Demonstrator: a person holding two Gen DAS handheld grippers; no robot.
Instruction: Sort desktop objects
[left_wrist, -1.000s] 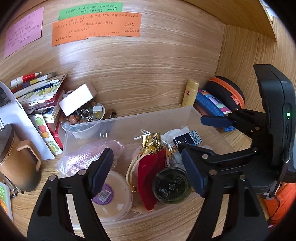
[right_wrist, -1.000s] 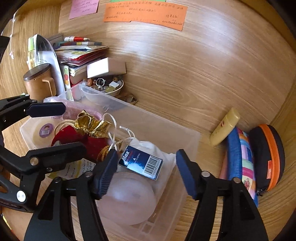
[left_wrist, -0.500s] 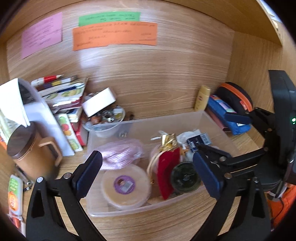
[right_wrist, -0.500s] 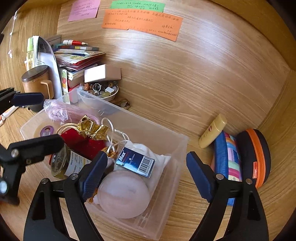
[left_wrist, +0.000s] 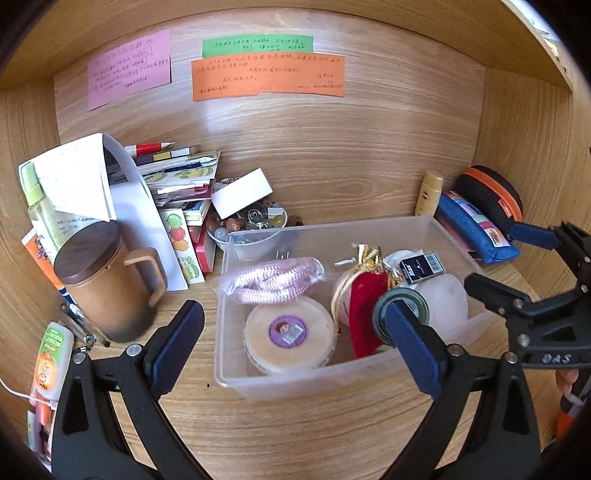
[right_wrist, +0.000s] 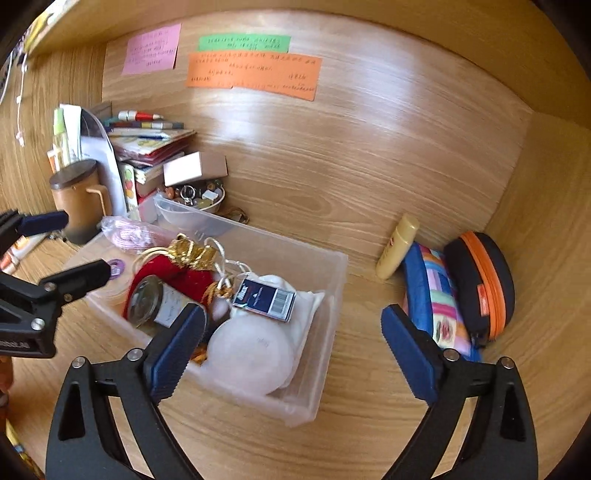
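From your left wrist camera, your left gripper (left_wrist: 295, 345) stands released, its ribbed blue pads wide apart and holding nothing, hovering at the near wall of the clear plastic bin (left_wrist: 295, 384) on the wood-grain desk. Inside the bin, a bagged coil of pink braided cord (left_wrist: 273, 280) lies toward the back left, a round flat tub with a purple label (left_wrist: 290, 338) sits in front of it, and a red velvet pouch with a gold ruffled top (left_wrist: 364, 295) leans to the tub's right, beside a glass jar with a dark lid (left_wrist: 402, 302) and a frosted white dome (left_wrist: 445, 299) — a small dark blue barcoded box (left_wrist: 421, 262) rests behind them. Left of the bin stands a matte brown mug with a dark flat lid (left_wrist: 107, 288). From your right wrist camera, your right gripper (right_wrist: 293, 356) is likewise released and empty, one pad over the bin's near right corner, the other over bare desk. Right of the bin, against the back wall, a smooth yellow tube (right_wrist: 397, 247) leans, then a striped fabric pencil case (right_wrist: 437, 299) and a black oval case with an orange zipper (right_wrist: 480, 280) — all outside the bin (right_wrist: 325, 332).
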